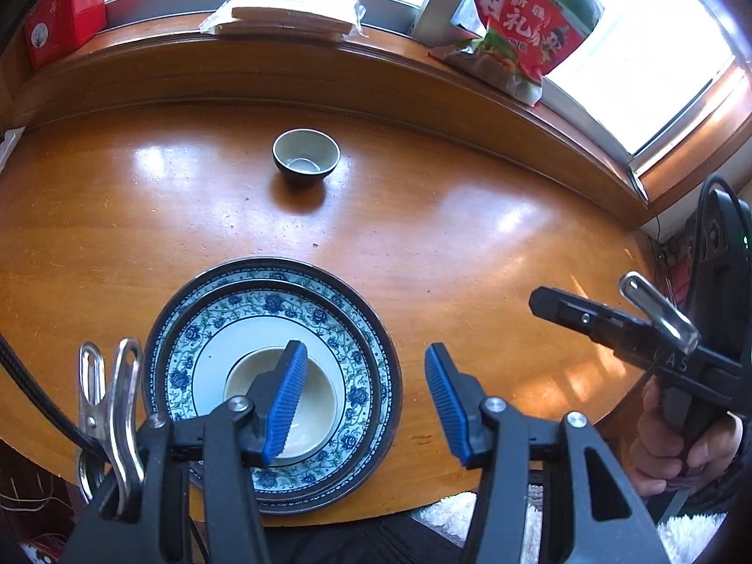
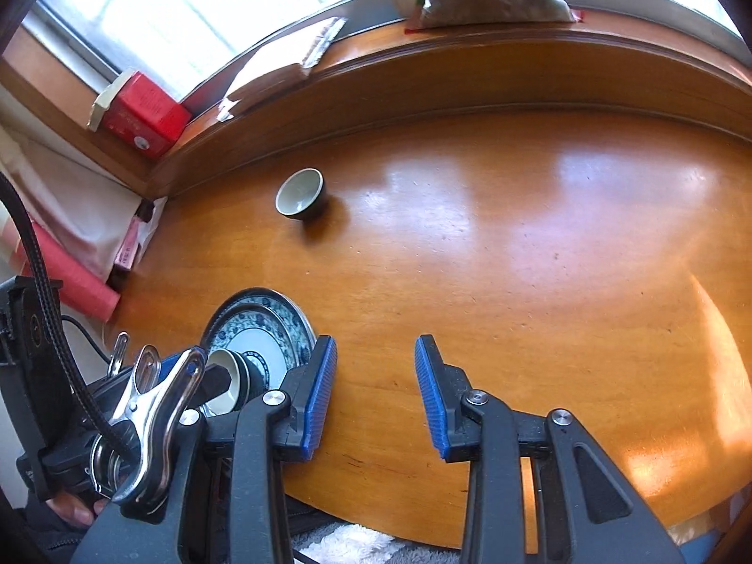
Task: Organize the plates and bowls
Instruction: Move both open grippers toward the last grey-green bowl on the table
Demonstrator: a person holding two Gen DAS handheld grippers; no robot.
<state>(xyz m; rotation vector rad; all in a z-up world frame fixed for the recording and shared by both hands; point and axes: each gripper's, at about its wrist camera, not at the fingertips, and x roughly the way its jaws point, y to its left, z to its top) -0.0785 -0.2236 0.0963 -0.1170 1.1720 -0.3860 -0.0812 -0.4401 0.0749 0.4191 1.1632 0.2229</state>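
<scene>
Stack at the near table edge is the landmark. Two blue-and-white floral plates, the smaller plate (image 1: 263, 319) nested on the larger plate (image 1: 376, 329), with a cream bowl (image 1: 310, 404) seated upright in the centre of the smaller one; the right wrist view shows the same bowl's dark outside wall. Judged from this, most of the stacking is done: plates gathered, one bowl already on top. Left gripper (image 1: 366, 399) hangs over the stack with jaws parted and nothing between the blue pads; one pad sits in front of the bowl in view, the other over bare wood to the stack's right. Whether that pad touches the bowl I cannot tell, but nothing is grasped. Right gripper (image 2: 376, 395) is off to the right of the stack, over bare table (image 2: 540, 258), jaws also parted, narrower than the left's, and empty. The person's hand (image 1: 677, 442) on its grip shows at the left view's edge. Beyond the stack, well apart toward the window, one small dark bowl (image 1: 306, 155) with a pale inside stands alone and upright. That looks like the only piece left to bring in, probably onto the cream bowl. Farther still, on the sill behind it: a red box (image 2: 141, 115), a flat wrapped packet (image 1: 286, 11), a red-and-green snack bag (image 1: 526, 19). None belong to the task.
</scene>
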